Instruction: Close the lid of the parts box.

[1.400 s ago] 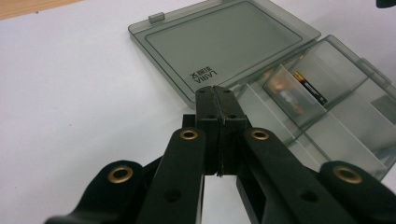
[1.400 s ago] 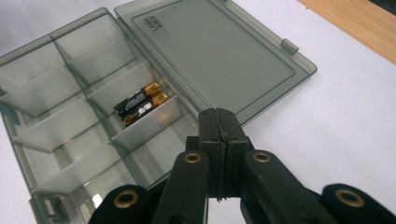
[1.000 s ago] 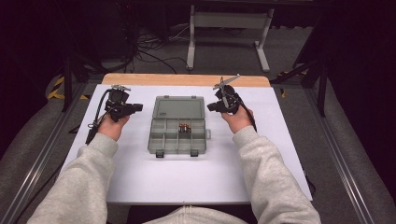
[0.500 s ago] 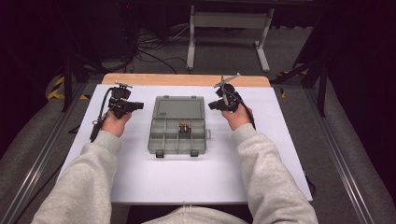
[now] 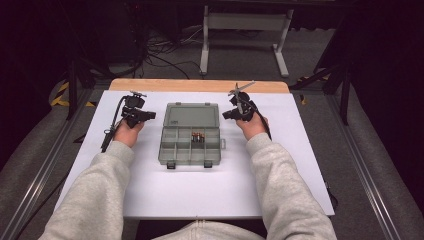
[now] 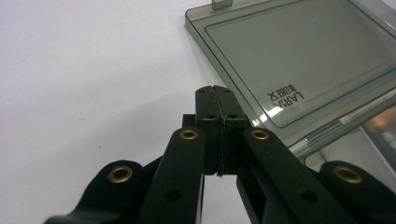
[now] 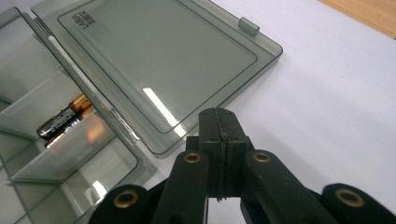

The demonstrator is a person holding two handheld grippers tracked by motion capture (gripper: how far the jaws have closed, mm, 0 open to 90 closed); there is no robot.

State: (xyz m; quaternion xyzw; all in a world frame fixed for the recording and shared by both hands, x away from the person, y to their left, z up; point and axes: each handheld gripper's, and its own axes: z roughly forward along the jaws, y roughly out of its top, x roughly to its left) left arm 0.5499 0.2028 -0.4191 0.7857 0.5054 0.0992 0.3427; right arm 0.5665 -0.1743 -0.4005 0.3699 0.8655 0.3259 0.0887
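Two claws, left (image 5: 146, 116) and right (image 5: 227, 114), were closed and empty beside the open organizer box (image 5: 192, 135); its lid (image 5: 192, 114) seemed light, stiff, best gripped at the edge.

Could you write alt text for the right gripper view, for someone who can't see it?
Two shut black jaws of the right gripper hang over a white table, beside an organizer box's open clear lid. Batteries lie in one compartment.

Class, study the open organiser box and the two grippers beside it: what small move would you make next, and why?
Probably swing the lid shut. It lies flat open behind the box, with batteries in one compartment. Both the left gripper and the right gripper flank the lid with jaws shut and empty, so either tip could slip under an edge and lift it.
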